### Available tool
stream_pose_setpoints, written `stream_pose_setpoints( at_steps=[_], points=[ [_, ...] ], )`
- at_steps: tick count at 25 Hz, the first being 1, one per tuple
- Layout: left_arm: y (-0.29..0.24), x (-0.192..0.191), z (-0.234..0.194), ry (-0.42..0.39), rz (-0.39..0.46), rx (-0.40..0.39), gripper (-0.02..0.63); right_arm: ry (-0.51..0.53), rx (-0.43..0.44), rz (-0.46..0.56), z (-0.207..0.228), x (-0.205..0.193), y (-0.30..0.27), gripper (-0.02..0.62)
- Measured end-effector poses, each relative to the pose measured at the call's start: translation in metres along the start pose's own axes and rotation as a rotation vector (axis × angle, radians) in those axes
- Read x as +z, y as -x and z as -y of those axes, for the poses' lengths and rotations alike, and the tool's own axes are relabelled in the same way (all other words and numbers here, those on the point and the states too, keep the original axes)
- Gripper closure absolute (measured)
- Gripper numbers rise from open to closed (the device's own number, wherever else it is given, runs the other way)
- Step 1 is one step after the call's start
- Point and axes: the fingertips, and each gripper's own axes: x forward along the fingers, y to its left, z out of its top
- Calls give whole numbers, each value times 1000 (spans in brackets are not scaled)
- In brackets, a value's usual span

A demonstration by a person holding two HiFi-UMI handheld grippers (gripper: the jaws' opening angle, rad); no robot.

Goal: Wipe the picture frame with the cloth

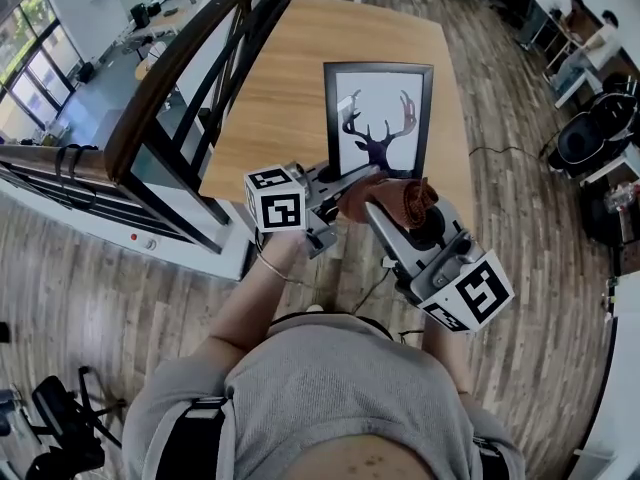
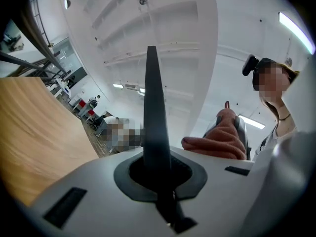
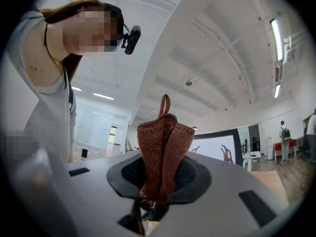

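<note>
The black picture frame (image 1: 378, 118) holds a white print of a deer's antlers and stands up over the table's near end. My left gripper (image 1: 345, 181) is shut on its lower edge. In the left gripper view (image 2: 158, 174) the frame (image 2: 152, 107) rises edge-on as a thin dark blade between the jaws. My right gripper (image 1: 395, 213) is shut on a bunched rust-brown knitted cloth (image 1: 402, 200), beside the frame's lower right corner; whether they touch I cannot tell. The right gripper view (image 3: 159, 184) shows the cloth (image 3: 163, 142) sticking up from the jaws and the frame (image 3: 222, 154) behind it.
A long wooden table (image 1: 290, 88) lies under and beyond the frame. A black stair railing (image 1: 170, 68) runs along its left side. Black office chairs (image 1: 595, 133) stand at the right, and a cable (image 1: 500, 151) trails over the plank floor.
</note>
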Motion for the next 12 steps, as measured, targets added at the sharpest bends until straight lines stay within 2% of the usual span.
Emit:
stream_pose_setpoints(
  at_steps=[5,12],
  points=[
    [0,-1,4,-2,-10,-19,586,71,-104,74,23,30,2,499],
    [-5,-7,17,-9,-24,-46,586,160,-286,288,66,95,14,499]
  ],
)
